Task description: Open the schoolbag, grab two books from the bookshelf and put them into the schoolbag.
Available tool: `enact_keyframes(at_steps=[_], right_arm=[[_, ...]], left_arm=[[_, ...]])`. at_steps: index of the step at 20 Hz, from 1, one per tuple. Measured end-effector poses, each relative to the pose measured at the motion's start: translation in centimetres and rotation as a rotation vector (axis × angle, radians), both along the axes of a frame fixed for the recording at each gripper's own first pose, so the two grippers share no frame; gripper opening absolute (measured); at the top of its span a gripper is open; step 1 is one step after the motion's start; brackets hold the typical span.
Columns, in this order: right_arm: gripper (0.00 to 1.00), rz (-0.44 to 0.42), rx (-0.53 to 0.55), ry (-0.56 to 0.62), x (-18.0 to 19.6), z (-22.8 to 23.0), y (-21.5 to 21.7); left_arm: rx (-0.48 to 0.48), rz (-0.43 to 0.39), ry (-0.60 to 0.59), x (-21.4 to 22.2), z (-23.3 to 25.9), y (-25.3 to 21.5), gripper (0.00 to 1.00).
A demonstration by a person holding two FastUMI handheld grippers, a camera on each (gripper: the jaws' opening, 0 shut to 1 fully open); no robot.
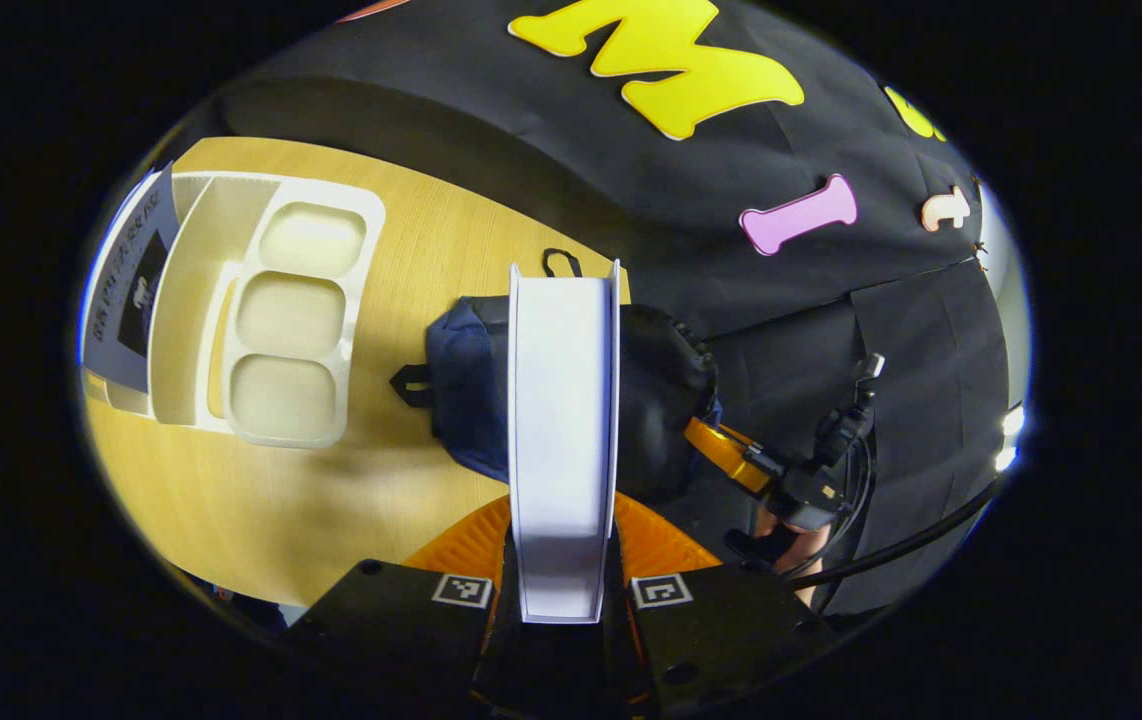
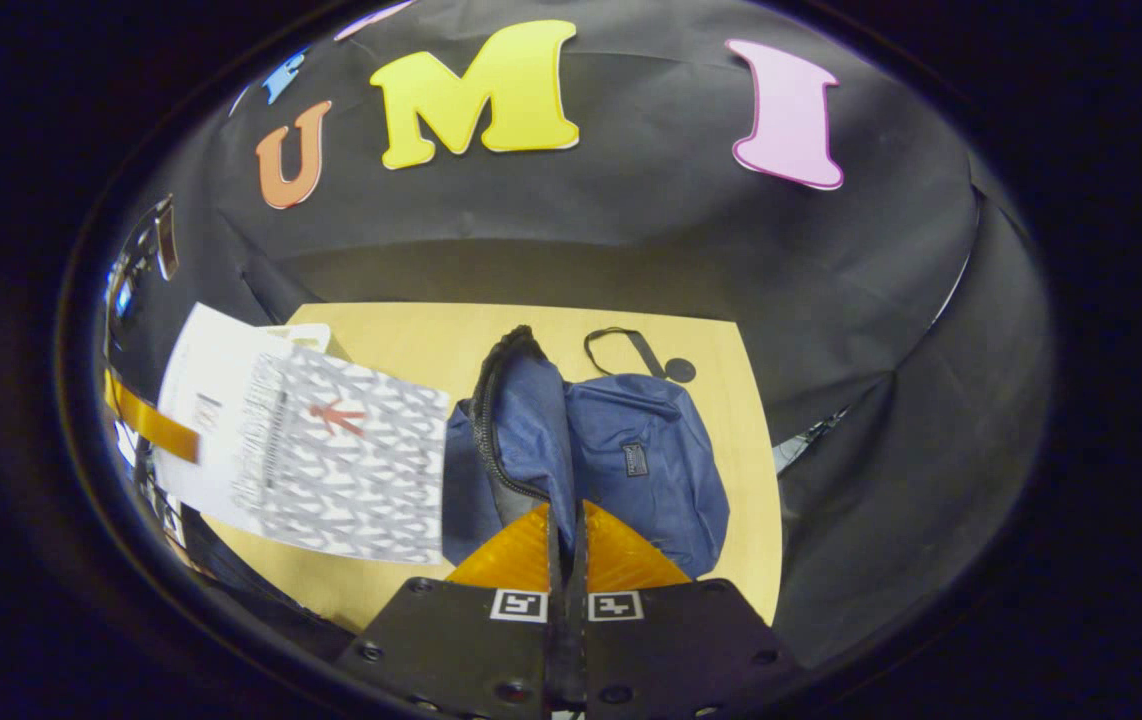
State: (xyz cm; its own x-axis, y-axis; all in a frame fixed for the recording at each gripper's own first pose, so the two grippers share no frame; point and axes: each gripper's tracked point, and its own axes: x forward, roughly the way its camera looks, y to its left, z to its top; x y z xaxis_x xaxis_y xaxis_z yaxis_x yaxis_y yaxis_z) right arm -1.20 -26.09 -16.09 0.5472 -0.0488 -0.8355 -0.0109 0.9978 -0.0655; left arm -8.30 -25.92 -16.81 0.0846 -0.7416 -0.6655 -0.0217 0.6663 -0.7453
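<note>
The left gripper (image 1: 563, 560) clamps a white book (image 1: 563, 420) edge-on between its fingers, held above the blue schoolbag (image 2: 641, 460) that lies near the desk's (image 2: 411, 345) far edge. The right gripper (image 2: 567, 560) pinches the bag's raised zipper flap (image 2: 516, 420), beside the opening. A white bookshelf (image 1: 261, 320) with another book (image 1: 131, 285) sits toward the desk's left side.

The light wooden bench (image 2: 411, 345) carries a navy schoolbag (image 2: 646, 460) at frame centre and a white bookshelf (image 1: 231, 320) at the left.
</note>
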Motion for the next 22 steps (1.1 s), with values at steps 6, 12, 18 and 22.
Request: enact_keyframes(at_steps=[6, 12, 18, 22], right_arm=[[0.00, -0.010, -0.010, 0.001, 0.3, 0.3, -0.5], [0.00, 0.012, -0.028, 0.002, 0.4, 0.7, 1.3], [0.00, 0.025, -0.024, -0.013, 0.3, 0.8, 3.8], [0.00, 0.032, -0.039, -0.001, 0.1, 0.7, 4.7]], left_arm=[[-0.045, 0.054, 0.056, -0.2, -7.2, -5.7, 0.36], [-0.160, 0.121, 0.093, 0.9, -12.2, -10.3, 0.37], [-0.306, 0.112, 0.060, 0.6, -15.6, -14.7, 0.36], [-0.365, 0.112, 0.061, 0.8, -17.5, -17.1, 0.37]])
